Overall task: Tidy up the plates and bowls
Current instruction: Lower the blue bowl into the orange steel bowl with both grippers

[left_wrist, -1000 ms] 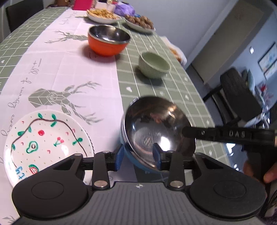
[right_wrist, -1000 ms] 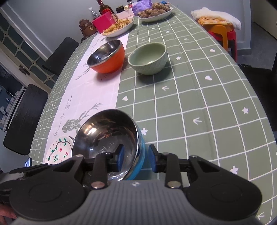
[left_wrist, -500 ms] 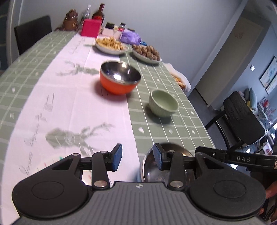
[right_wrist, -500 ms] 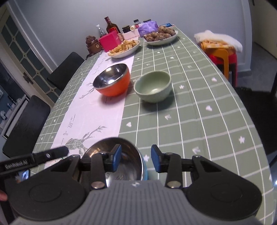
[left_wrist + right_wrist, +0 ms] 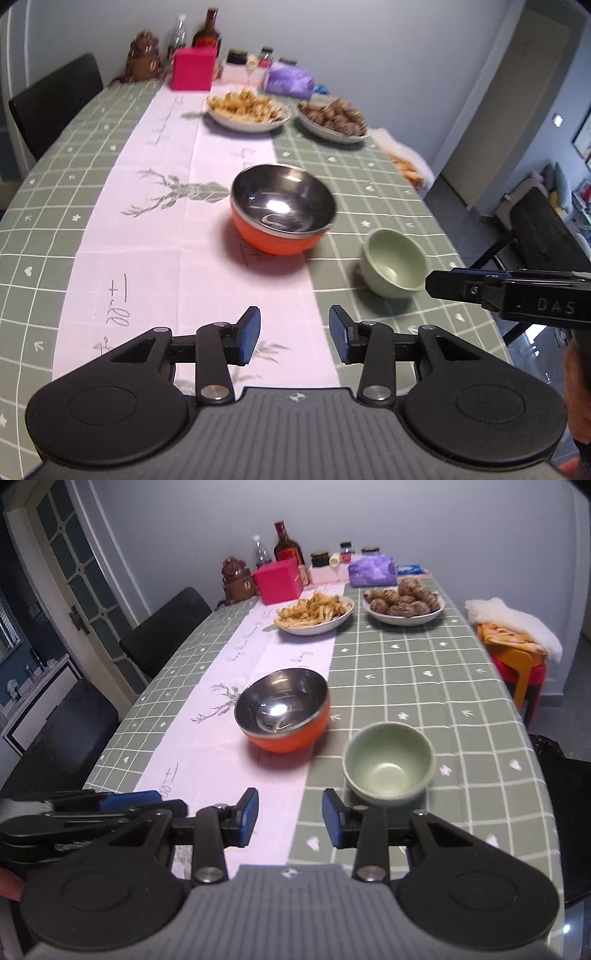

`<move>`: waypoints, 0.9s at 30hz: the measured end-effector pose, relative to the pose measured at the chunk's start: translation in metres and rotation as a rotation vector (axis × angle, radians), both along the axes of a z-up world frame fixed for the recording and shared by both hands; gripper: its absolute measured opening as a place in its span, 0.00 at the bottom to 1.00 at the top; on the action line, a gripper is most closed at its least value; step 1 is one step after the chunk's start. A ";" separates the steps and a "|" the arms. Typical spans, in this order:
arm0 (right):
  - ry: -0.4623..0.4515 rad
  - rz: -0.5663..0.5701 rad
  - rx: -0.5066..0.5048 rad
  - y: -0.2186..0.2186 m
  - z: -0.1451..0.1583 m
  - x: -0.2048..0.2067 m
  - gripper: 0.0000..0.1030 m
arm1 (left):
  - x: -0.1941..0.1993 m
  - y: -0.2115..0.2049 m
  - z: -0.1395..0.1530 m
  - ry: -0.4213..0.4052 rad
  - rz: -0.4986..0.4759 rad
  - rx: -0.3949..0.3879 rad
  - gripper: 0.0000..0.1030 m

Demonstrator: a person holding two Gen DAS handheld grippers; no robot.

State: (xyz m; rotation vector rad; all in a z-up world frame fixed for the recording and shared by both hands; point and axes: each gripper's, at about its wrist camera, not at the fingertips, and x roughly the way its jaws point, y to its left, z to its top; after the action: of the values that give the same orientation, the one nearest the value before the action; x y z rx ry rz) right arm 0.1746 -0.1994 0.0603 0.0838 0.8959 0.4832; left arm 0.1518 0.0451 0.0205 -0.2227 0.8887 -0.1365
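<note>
Both tongs, left tongs [image 5: 294, 335] and right tongs [image 5: 290, 816], are partly open with nothing between the pads, the right having just widened, and tilt down over the worktop [image 5: 443, 672]. Ahead, the orange bowl [image 5: 283, 710] and green bowl [image 5: 388, 763] stand just beside each other, probably awaiting stacking; no plate to sort is in view.

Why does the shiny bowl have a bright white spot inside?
In both the left and right wrist views, the orange bowl has a mirror-like metal inside that bounces a light back as glare. The green bowl is dull, so it shows none. The table edges bend because of the fisheye lens.
</note>
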 end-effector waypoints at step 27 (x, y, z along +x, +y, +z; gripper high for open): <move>0.159 -0.178 -0.031 0.050 -0.056 0.151 0.23 | 0.142 0.036 -0.044 0.044 0.175 0.031 0.46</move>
State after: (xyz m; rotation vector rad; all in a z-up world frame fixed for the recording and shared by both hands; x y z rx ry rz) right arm 0.3254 -0.1491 0.0039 0.1737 1.0410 0.2996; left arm 0.2938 0.0815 -0.0231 -0.2747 0.9105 0.0445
